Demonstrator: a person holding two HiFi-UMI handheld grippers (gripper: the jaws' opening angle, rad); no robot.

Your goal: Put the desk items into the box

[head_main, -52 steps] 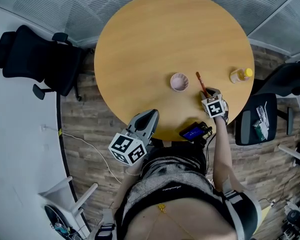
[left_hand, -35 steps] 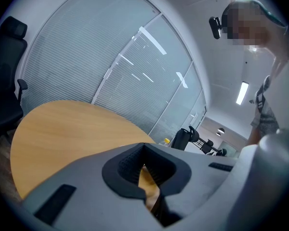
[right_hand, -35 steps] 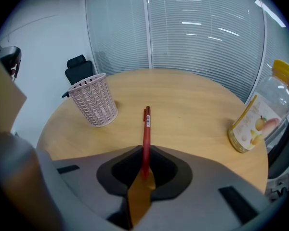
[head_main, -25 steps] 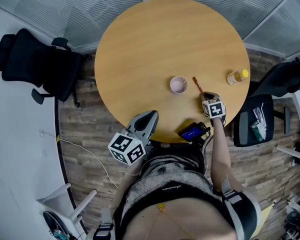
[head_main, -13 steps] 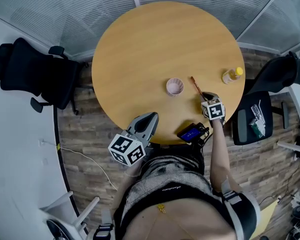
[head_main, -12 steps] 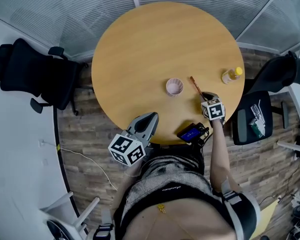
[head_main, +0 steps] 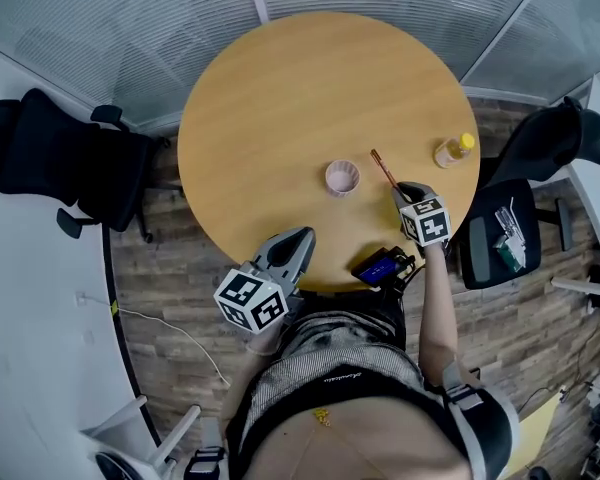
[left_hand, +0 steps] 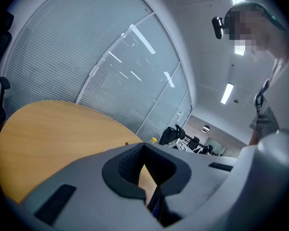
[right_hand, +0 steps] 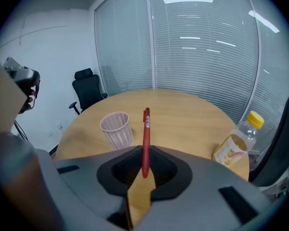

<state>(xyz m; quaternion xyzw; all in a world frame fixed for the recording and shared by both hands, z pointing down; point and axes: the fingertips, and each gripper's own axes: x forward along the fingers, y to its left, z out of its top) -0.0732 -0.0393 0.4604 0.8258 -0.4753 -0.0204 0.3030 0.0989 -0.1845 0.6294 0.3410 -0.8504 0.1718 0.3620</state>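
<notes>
Glass-walled office meeting room.
Blinded glass partitions (right_hand: 202, 47) ahead of the right jaws, black swivel chairs (head_main: 60, 163) ringing a round wooden bench (head_main: 280, 98), ceiling strip lights (left_hand: 226, 93).

The table top (head_main: 270, 98) lies open across its far and left parts — free passage there. Obstacles on the near right: mesh cup (head_main: 342, 178), bottle (head_main: 452, 151) by the right edge, dark device (head_main: 383, 265) at the near rim. The right gripper (head_main: 400, 190) with its red pen (head_main: 383, 168) occupies the gap between cup and bottle.

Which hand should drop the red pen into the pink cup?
Right. The right tongs grip the red plastic pen, the pink mesh cup just ahead; the empty left tongs hang by the wooden table's edge.
</notes>
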